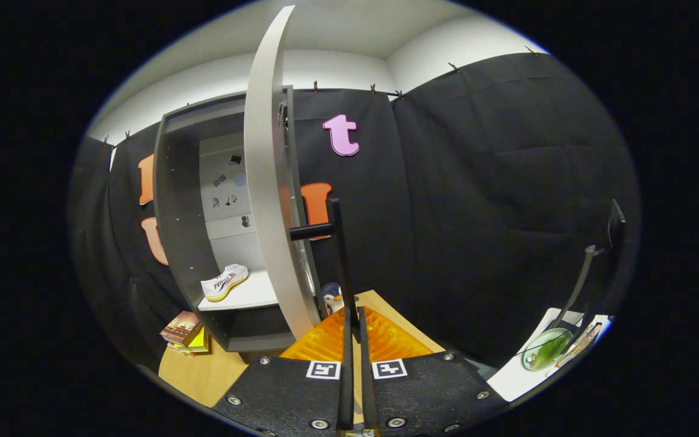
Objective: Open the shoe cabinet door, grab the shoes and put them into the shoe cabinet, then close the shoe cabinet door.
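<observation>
Shoe (224,282) sits on the cabinet (175,200) shelf, toe toward the open front, alone in there. Door (266,182) stands open, edge-on, w/ a dark bar handle (338,255) sticking out on its right side, just ahead of the tongs (355,315). Tongs' fingers nearly together, only a thin gap, nothing between them; tips sit right by the handle's lower end, can't tell if touching. Beyond the tips, a small penguin toy (331,297) at the door's foot. Left of cabinet base, stacked boxes (184,332) on the tabletop (204,373). Far right, a green round thing (546,349) on a white surface, well apart, beside a dark stand (580,282).
</observation>
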Demonstrator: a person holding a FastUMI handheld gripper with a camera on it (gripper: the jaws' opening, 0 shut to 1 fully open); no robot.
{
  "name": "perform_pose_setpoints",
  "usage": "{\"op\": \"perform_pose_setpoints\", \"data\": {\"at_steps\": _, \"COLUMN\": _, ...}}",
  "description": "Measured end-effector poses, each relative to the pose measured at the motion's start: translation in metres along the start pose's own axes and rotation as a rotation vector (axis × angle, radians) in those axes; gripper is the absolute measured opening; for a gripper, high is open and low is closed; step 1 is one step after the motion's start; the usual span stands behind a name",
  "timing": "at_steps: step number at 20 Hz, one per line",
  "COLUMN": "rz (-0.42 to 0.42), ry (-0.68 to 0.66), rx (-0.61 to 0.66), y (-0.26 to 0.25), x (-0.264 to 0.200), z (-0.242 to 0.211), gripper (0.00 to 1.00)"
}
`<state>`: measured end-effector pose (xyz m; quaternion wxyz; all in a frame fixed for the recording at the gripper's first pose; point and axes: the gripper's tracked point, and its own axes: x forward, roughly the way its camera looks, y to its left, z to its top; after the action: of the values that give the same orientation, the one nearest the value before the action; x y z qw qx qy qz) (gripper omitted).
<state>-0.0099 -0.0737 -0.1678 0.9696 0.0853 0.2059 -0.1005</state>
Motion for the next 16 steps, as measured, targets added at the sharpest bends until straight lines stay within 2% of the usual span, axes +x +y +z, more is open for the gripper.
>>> {"op": "perform_pose_setpoints", "data": {"at_steps": 4, "rz": -0.064, "ry": -0.037, "rx": -0.099, "y": -0.013, "x": -0.026, "z": -0.001, "gripper": 0.08}}
{"op": "perform_pose_setpoints", "data": {"at_steps": 7, "rz": -0.045, "ry": -0.054, "rx": -0.111, "y": 0.004, "x": -0.048, "z": -0.001, "gripper": 0.11}}
{"op": "perform_pose_setpoints", "data": {"at_steps": 13, "rz": 0.144, "ry": 0.021, "rx": -0.17, "y": 0.097, "x": -0.063, "z": -0.043, "gripper": 0.38}}
{"op": "perform_pose_setpoints", "data": {"at_steps": 16, "rz": 0.221, "ry": 0.114, "rx": -0.162, "y": 0.129, "x": -0.049, "z": -0.087, "gripper": 0.59}}
